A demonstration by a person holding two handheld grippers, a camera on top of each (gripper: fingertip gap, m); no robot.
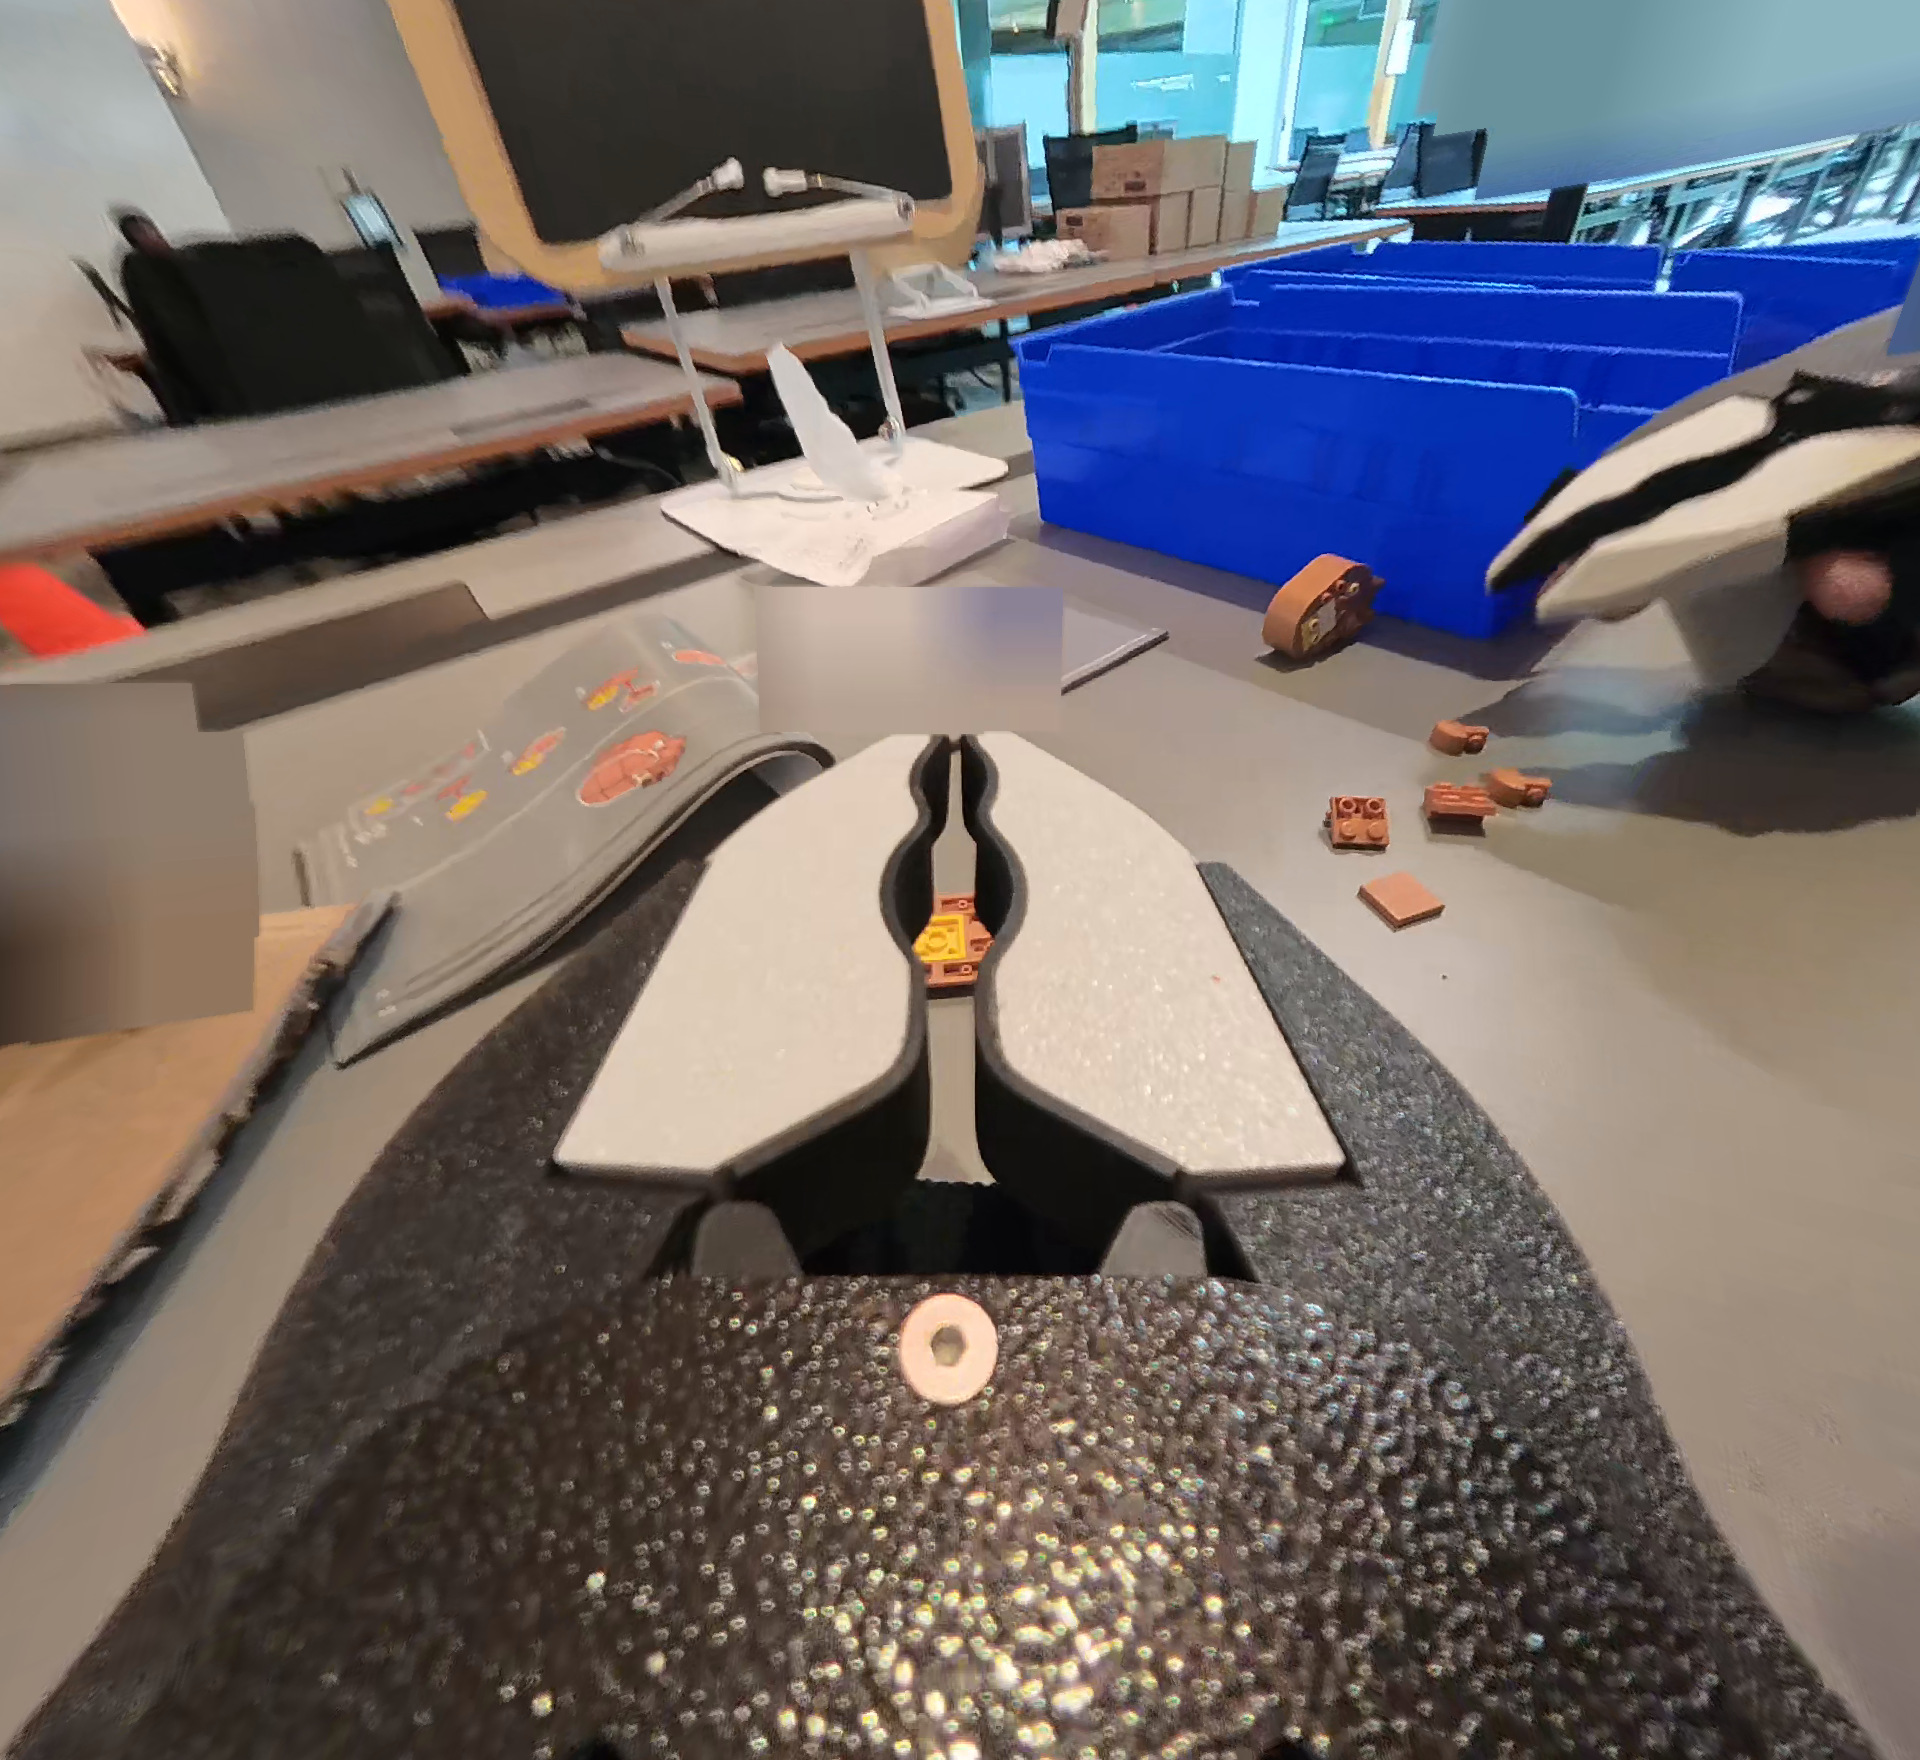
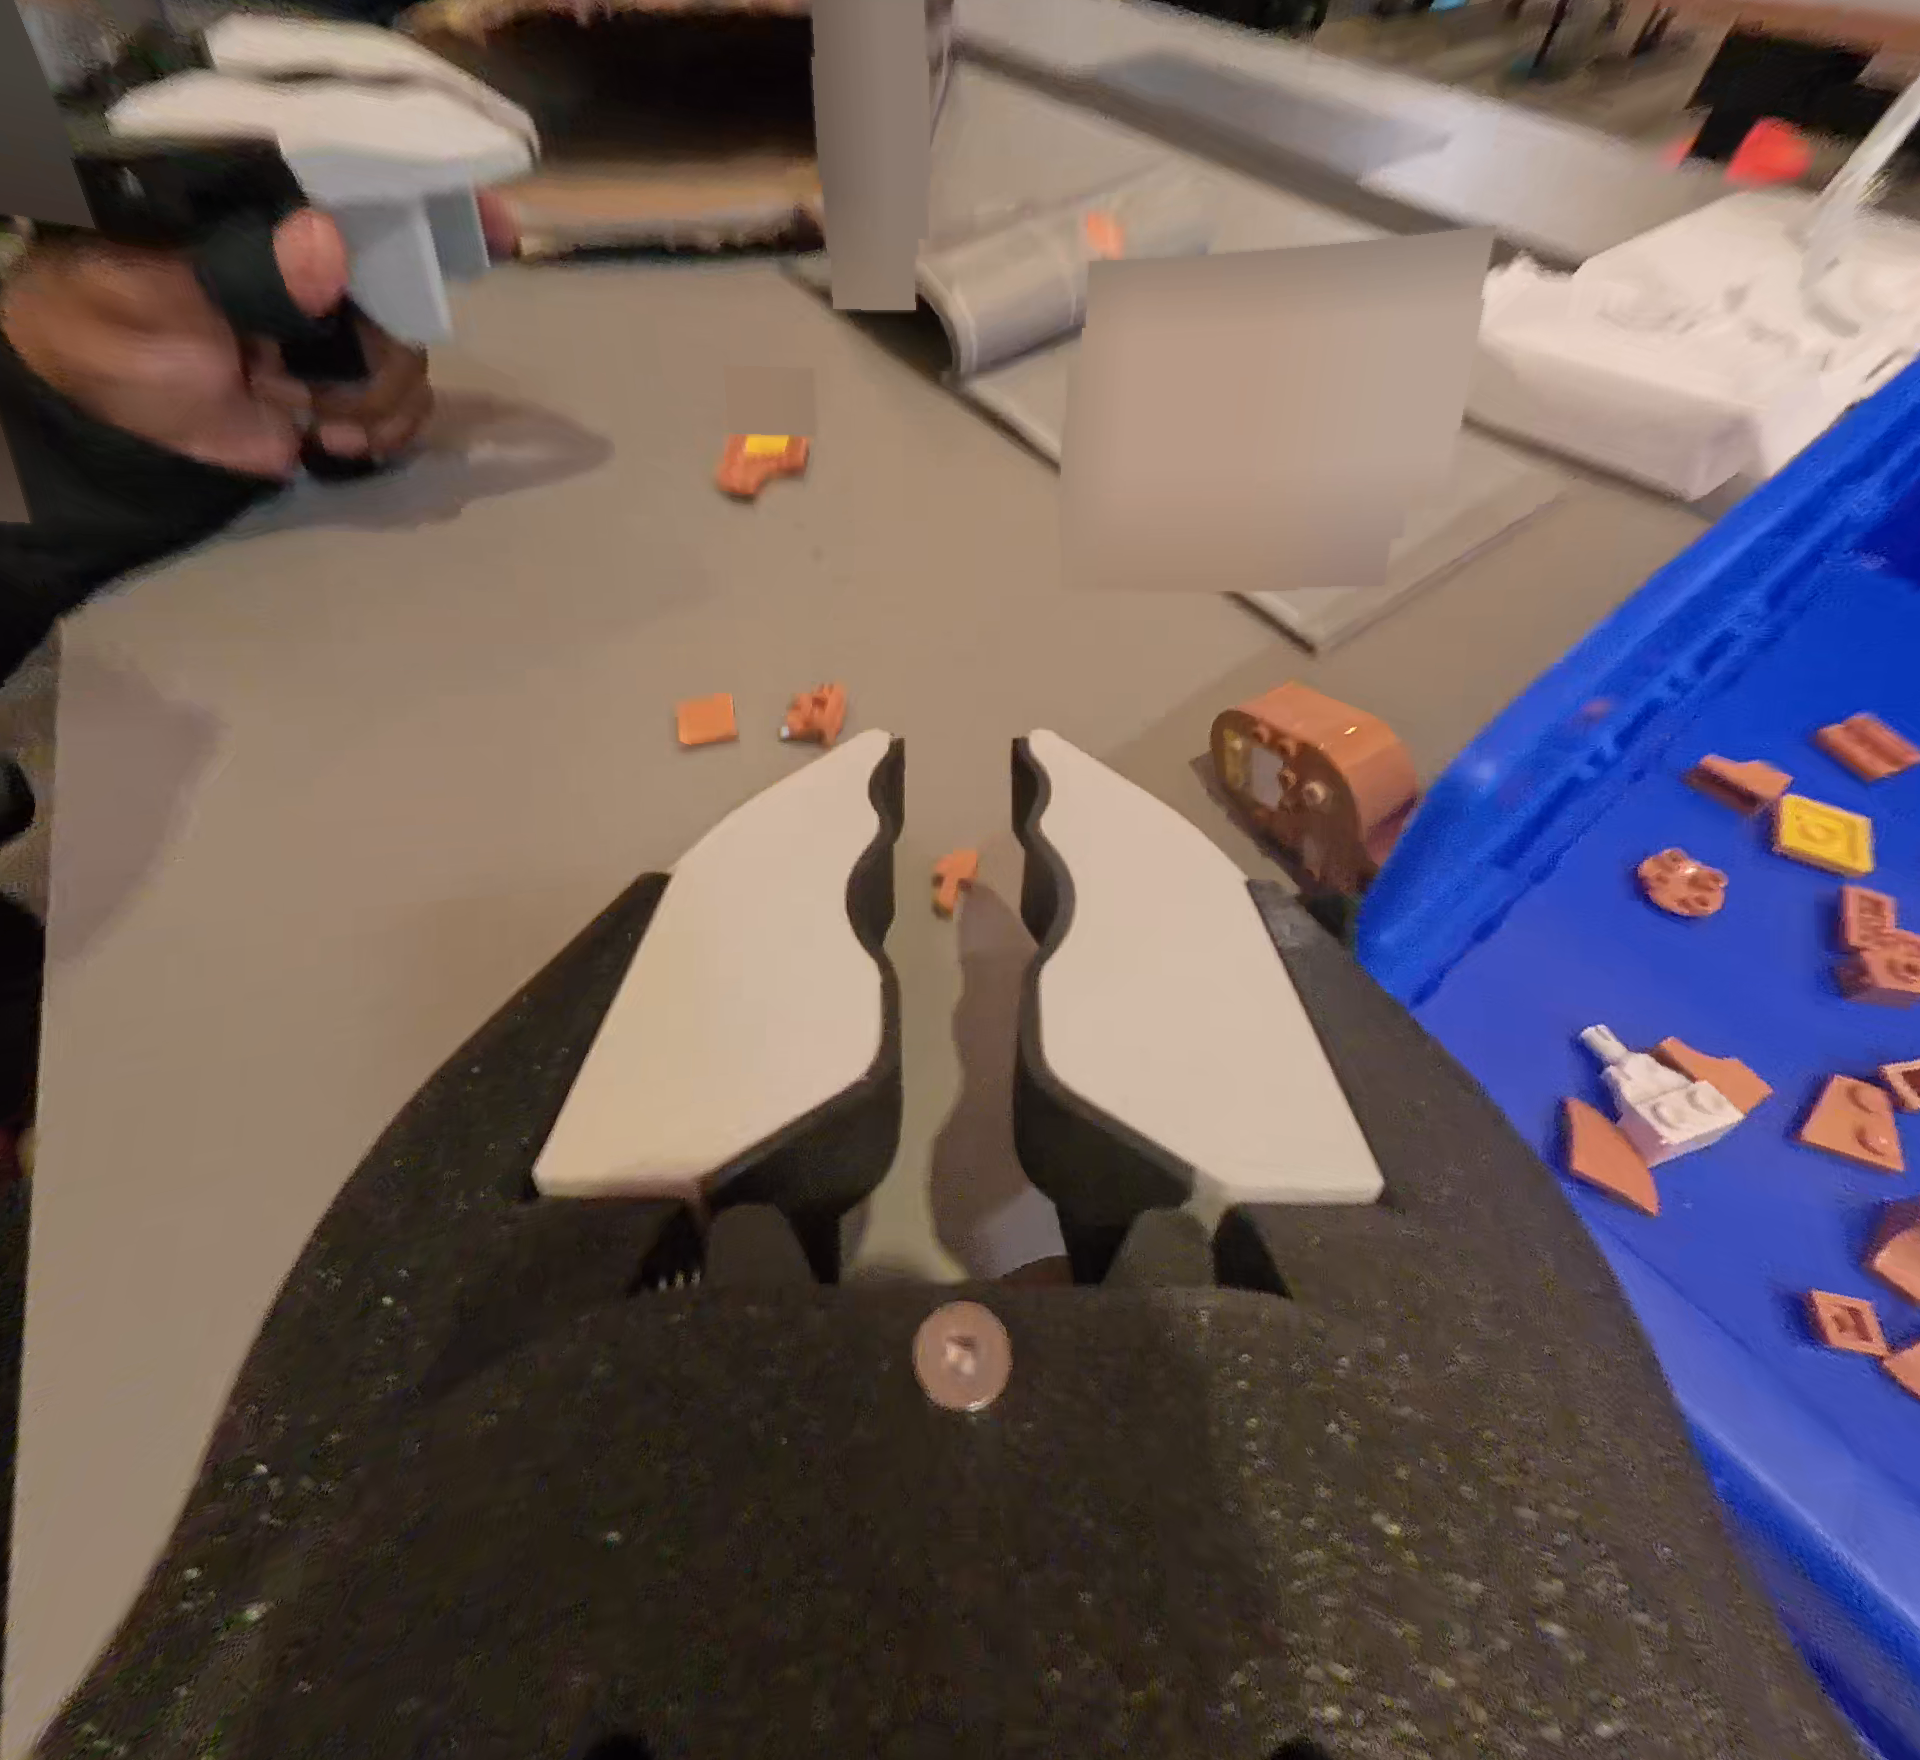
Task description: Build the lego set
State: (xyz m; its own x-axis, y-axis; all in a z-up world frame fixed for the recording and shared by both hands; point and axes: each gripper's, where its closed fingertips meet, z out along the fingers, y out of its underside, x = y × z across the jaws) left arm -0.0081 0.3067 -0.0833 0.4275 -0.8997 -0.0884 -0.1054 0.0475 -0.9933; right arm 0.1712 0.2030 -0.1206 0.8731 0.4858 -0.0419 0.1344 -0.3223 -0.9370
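A small brown-and-yellow brick assembly [image 1: 954, 941] is lying on the grey table [image 1: 1351, 1191], showing through the gap between the left gripper's [image 1: 956, 746] fingers. In the right wrist view the same assembly [image 2: 762, 461] is sitting alone on the table, clear of the left gripper [image 2: 312, 121], which a hand [image 2: 187, 360] is holding above the surface. That gripper is clenched, tips meeting on nothing.

The right gripper [image 2: 956, 746] is standing released, its fingers apart and gripping nothing. A tiny brown piece [image 2: 954, 874] is lying on the table below the gap between them; whether a pad is touching it cannot be told. Just ahead on its left are lying a flat brown tile [image 2: 707, 720] and a small brown clip piece [image 2: 818, 713]. To its right a rounded brown brick build [image 2: 1311, 775] is resting beside a blue bin [image 2: 1558, 879] holding loose brown, yellow and white bricks. Beyond the left gripper, an open instruction booklet [image 1: 540, 806] is lying by a cardboard piece [image 1: 125, 1139].
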